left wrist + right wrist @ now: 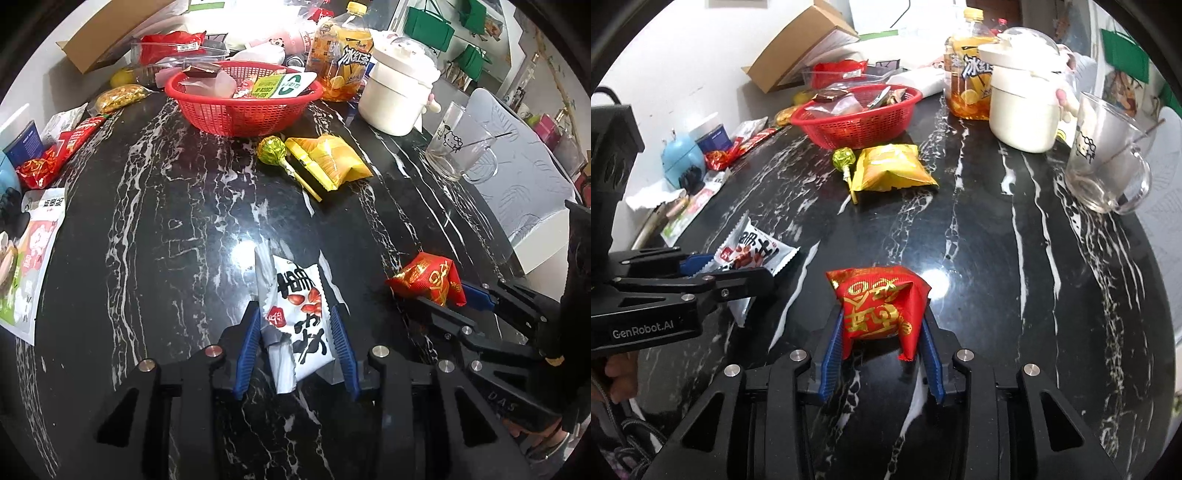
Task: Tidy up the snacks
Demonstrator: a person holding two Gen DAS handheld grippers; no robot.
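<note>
On my left wrist view, the left gripper (295,343) has its blue pads either side of a white crinkle-edged snack packet (295,314) printed with bold black Chinese characters and red nuts; the pads press its edges, pinching it at 6 o'clock on the black white-veined marble table (147,240). My right gripper (882,350) pinches a red foil packet with gold characters (879,302), low over the marble. "GenRobot.AI" reads on the left tool's side in the right view. At 12 o'clock sits the red plastic mesh basket (240,107), already holding wrappers. Just before it lie a green-wrapped lollipop (271,149) and a yellow snack bag (328,158), touching. An iced-tea bottle (340,55) stands at 1 o'clock.
</note>
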